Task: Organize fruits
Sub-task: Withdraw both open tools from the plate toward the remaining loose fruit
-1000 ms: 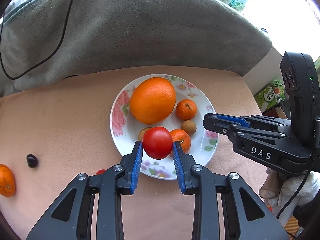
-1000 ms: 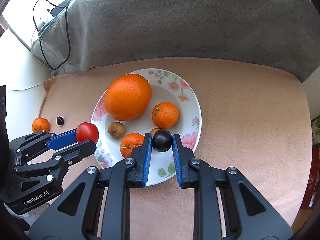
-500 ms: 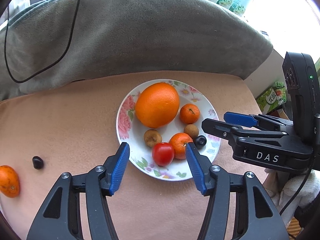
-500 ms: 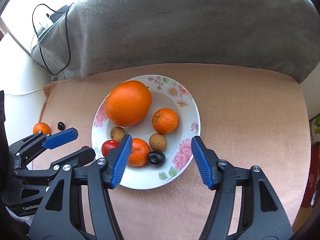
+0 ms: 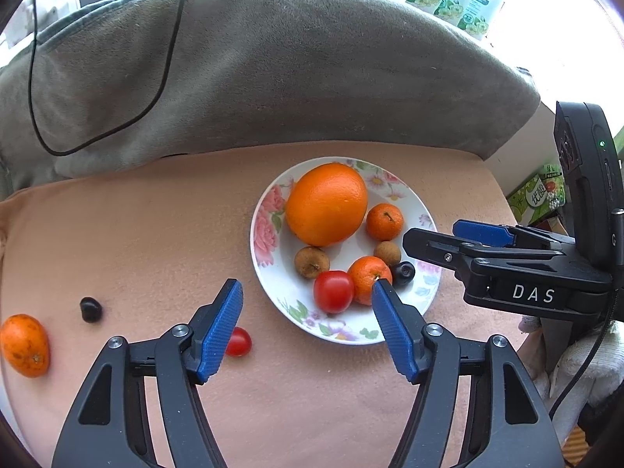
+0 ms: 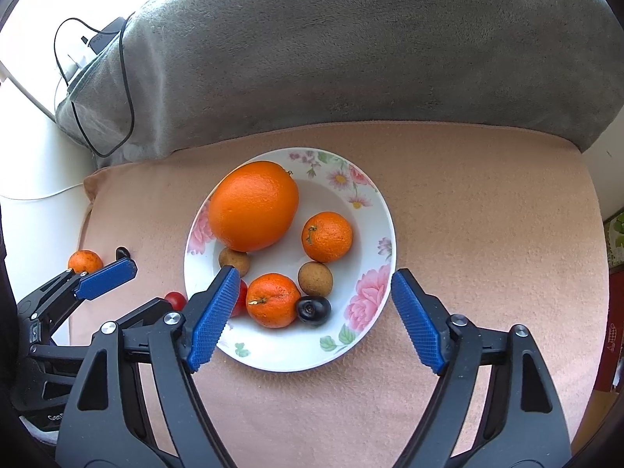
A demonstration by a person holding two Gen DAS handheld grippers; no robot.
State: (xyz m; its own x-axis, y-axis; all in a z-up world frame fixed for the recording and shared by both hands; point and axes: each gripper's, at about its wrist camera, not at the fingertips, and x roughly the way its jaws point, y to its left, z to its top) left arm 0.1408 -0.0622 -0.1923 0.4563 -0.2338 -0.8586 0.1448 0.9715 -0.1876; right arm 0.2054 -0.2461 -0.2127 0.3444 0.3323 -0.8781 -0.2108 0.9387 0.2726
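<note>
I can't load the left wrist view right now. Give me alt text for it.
The open left gripper hangs over a peach cloth, facing a floral plate that holds a large orange, two mandarins, two brown longans, a red tomato and a dark grape. Off the plate lie a cherry tomato, a dark fruit and a small orange; the right gripper enters from the right.

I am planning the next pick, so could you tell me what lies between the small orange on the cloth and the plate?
In the left wrist view, a dark berry and a cherry tomato lie on the cloth between the small orange and the plate.
</note>
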